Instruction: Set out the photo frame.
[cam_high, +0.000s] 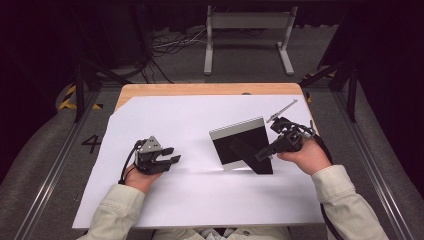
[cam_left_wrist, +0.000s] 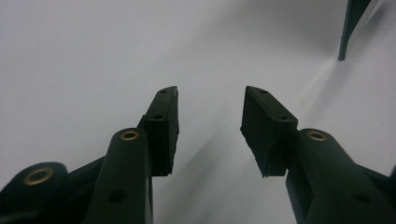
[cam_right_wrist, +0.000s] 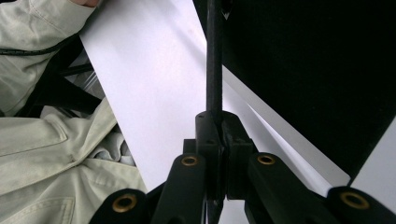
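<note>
Right jaws clamped on thin black stand leg (cam_right_wrist: 214, 60) of picture frame (cam_high: 243, 145); right gripper (cam_high: 264, 153) behind frame, mid-table right. Left gripper (cam_high: 172, 155) jaws apart, empty, hovering over white sheet (cam_high: 180, 195). Leg pinched, frame propped tilted on table (cam_high: 200, 89); leg adjustment, release pending.

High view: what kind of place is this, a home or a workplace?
Most likely a lab or recording workspace, not a home. A white sheet covers the wooden table, which stands inside a metal rail frame, with loose cables on grey floor and dark curtains behind.
</note>
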